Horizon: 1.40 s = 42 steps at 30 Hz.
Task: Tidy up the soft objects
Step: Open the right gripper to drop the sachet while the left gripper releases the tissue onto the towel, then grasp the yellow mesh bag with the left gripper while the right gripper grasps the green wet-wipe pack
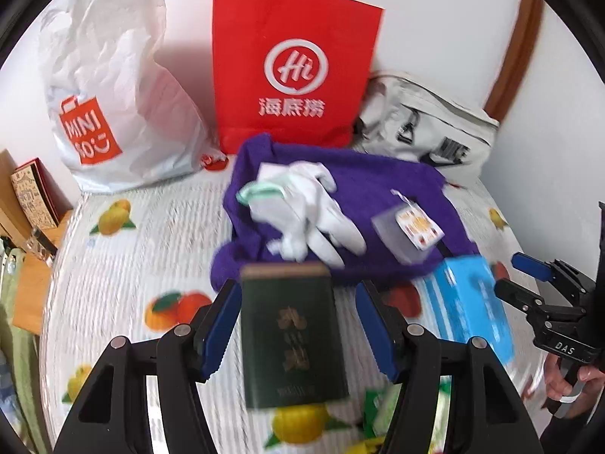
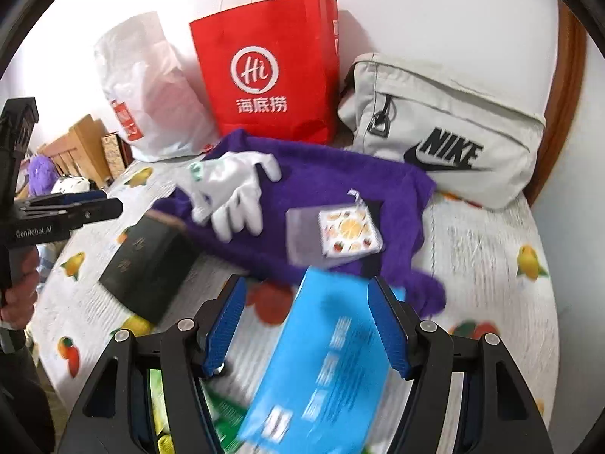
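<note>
On the fruit-print bedcover (image 1: 113,265), a purple sweater (image 1: 378,196) lies before the red paper bag (image 1: 295,68), with white gloves (image 1: 306,208) and a small packet (image 1: 412,230) on top. The left gripper (image 1: 298,325) stands spread around a dark green box (image 1: 291,336); the right gripper (image 2: 306,325) stands spread around a blue box (image 2: 321,370), neither visibly clamped.

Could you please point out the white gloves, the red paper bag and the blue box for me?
white gloves (image 2: 236,193): right wrist view, on the palm.
red paper bag (image 1: 291,72): left wrist view, on the round logo.
blue box (image 2: 325,359): right wrist view, on the top face.
</note>
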{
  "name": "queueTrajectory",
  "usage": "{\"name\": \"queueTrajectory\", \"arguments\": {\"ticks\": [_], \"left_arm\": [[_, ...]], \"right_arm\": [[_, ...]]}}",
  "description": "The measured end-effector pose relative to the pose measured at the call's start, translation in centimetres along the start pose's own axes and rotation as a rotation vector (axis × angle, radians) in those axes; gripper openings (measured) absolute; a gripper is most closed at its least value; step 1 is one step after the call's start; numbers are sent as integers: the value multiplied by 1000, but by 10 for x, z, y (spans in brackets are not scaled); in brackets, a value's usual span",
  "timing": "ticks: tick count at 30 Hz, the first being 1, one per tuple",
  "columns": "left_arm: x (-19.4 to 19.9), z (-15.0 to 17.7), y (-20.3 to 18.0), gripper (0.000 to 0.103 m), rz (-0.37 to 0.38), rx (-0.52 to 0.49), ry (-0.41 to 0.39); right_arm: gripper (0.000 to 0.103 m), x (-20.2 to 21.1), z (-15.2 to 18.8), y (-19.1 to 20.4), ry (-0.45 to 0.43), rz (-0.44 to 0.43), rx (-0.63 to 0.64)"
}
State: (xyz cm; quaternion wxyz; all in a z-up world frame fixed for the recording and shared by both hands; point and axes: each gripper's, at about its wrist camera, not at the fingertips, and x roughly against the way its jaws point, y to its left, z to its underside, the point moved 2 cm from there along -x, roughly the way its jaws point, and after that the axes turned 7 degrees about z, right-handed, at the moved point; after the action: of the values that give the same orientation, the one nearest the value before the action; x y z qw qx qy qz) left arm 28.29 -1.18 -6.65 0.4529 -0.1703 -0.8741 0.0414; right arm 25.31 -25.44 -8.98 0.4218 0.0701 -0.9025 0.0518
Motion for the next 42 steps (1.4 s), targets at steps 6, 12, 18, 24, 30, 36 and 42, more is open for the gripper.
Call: {"name": "queueTrajectory", "arguments": {"ticks": [6,12,18,24,30,36,42], "left_arm": [[6,43,-18,61,27,-22,51],[10,85,-21,61,29,-13,82],[17,116,-15,61,42,10,88],[14,138,-9,61,92,39,101],[9,153,1,61,127,75,102],[3,162,11,61,131,85,122],[0,168,17,61,144,103,128]], "right_arm": [[66,19,41,13,25,-51,-25],[66,25,78,41,60,-133,5],[66,21,103,68,81,-153,57],[74,20,111,84,52,-169,62],[80,2,116,98,80,-136,61],[80,-15,121,108,81,-110,65],[77,-25,119,108,75,-121,32]]}}
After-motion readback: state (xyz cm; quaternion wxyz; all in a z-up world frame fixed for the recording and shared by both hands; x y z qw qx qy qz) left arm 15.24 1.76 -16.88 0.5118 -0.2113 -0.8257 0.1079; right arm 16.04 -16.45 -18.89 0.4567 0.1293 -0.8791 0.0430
